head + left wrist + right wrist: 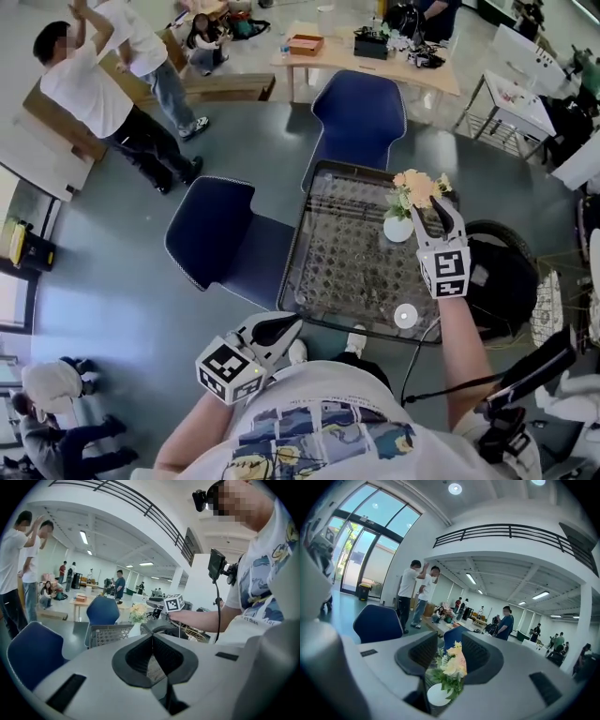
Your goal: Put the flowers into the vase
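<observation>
A small round white vase (397,229) stands at the far right of a mesh-topped table (347,253), and the peach and cream flowers (417,187) stand in it. My right gripper (444,214) hovers just right of the bouquet with its jaws apart and nothing between them. In the right gripper view the flowers (452,665) and vase (438,694) show beyond the open right gripper (451,641). My left gripper (292,325) hangs off the table's near edge, shut and empty. The left gripper view shows its tips (152,635) meeting, with the flowers (138,613) far ahead.
A small white round object (405,316) lies near the table's front right corner. Two blue chairs (361,112) (211,230) stand behind and left of the table. A black round seat (502,272) is to the right. People stand at the far left (94,84).
</observation>
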Demonstrator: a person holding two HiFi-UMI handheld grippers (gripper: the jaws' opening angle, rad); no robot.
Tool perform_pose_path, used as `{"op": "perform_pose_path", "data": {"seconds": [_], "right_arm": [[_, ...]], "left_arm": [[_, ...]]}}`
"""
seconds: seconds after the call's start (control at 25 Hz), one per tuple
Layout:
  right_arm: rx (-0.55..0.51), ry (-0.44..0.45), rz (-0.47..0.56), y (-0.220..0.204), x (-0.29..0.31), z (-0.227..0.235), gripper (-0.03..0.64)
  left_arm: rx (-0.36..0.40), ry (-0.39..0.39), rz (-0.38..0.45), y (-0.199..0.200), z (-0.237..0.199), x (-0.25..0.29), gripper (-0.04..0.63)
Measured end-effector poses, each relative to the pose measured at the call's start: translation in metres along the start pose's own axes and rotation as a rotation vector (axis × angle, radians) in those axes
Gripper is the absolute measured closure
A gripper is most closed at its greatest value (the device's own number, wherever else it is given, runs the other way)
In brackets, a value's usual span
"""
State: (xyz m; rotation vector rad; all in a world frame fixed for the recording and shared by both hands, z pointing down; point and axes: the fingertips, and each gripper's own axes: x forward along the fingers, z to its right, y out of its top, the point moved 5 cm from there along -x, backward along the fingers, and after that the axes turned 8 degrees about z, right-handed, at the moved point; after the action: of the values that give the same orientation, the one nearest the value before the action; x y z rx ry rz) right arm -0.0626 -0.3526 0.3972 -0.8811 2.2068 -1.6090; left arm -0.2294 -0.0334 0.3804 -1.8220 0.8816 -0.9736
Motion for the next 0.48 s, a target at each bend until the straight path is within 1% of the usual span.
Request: {"op": "perform_pose_path", "data": {"seconds": [0.2,0.36,0.48], "right_arm": [[0.005,0.015,-0.022,0.015,-0.041,-0.043,0.472],[0.078,0.029,-0.055,0.022,-0.065,-0.088,0.472],[0.138,0.057,-0.075,0.022,-0.086,-0.127,0.474]], "left_arm": [[0.046,-0.087,0.025,0.005,0.002,0.000,0.586],[0.084,-0.155,0.039,0.009,0.003,-0.015,0.586],[0.087,-0.205,0.028,0.001,0.006,-0.028,0.586]]}}
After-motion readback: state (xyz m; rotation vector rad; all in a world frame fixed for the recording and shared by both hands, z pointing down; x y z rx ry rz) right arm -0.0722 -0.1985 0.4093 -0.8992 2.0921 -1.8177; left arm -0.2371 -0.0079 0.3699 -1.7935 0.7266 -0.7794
